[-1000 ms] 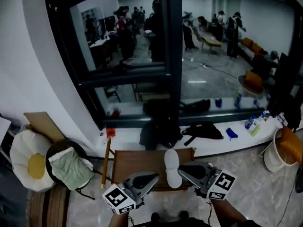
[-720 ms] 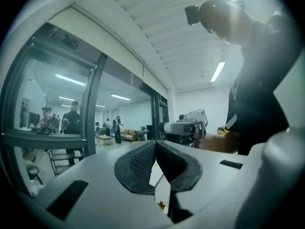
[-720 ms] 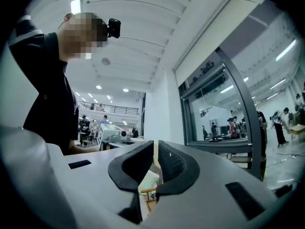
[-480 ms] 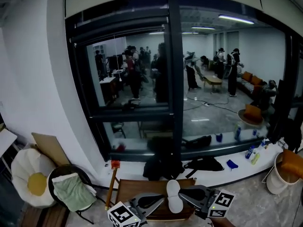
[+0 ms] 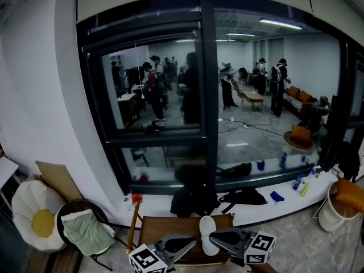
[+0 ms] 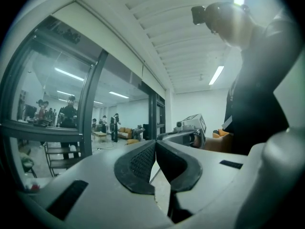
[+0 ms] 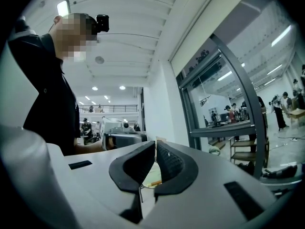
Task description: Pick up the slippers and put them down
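Left tool (image 6: pixel 155 147) and right tool (image 7: pixel 156 149) were clenched, empty! White slipper (image 5: pixel 207 232) lay lengthwise up-frame between them on brown wooden worktop (image 5: pixel 156 226), seemingly nearer the right.

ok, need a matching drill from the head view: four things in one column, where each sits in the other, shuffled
Things:
1. slipper
2. flower cushion
3. green cloth
4. bucket

Places:
A. far right edge
B. between the left hand-held gripper and the right hand-held gripper
C. far left edge
D. on the black chair

Pairs: 1-B, 2-C, 3-D, 4-A
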The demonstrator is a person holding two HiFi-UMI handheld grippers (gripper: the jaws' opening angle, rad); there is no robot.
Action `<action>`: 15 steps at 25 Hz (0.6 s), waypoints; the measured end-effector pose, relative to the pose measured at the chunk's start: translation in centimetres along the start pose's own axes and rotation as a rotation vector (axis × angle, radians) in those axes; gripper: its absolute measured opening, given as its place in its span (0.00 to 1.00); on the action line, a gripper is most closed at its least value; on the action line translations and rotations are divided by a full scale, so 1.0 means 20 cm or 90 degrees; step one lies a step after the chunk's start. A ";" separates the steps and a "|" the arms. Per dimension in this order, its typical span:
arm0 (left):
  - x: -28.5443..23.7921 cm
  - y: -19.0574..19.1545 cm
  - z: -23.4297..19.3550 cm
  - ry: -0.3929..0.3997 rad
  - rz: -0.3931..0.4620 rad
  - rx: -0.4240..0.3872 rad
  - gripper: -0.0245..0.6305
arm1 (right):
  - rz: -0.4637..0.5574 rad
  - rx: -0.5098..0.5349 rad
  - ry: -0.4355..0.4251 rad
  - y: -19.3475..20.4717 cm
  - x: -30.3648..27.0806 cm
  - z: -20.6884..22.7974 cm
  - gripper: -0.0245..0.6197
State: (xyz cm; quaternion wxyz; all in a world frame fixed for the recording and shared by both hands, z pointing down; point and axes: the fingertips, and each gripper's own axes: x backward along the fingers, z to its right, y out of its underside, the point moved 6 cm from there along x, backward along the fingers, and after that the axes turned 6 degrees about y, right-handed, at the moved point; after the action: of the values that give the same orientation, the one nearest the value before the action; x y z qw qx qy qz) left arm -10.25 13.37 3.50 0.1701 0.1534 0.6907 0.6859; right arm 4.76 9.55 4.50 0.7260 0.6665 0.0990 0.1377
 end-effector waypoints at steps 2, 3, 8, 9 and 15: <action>0.00 0.01 0.00 0.009 -0.005 0.003 0.06 | 0.008 -0.011 -0.001 0.00 0.00 0.00 0.09; 0.00 0.02 0.00 0.013 -0.005 0.005 0.06 | 0.012 -0.016 -0.002 0.00 0.00 0.00 0.09; 0.03 0.00 -0.03 0.023 0.006 0.007 0.06 | 0.013 -0.011 -0.010 -0.01 -0.03 -0.01 0.09; 0.04 0.00 -0.04 0.023 0.008 0.006 0.06 | 0.011 -0.008 -0.013 -0.01 -0.05 -0.01 0.09; 0.06 -0.01 -0.09 0.020 0.000 -0.011 0.06 | 0.011 0.003 -0.005 -0.05 -0.10 0.03 0.09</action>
State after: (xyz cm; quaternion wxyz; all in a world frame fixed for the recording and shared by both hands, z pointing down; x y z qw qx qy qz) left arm -12.13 12.27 3.22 0.1602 0.1412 0.6872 0.6944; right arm 3.04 8.31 3.55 0.7235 0.6697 0.0909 0.1408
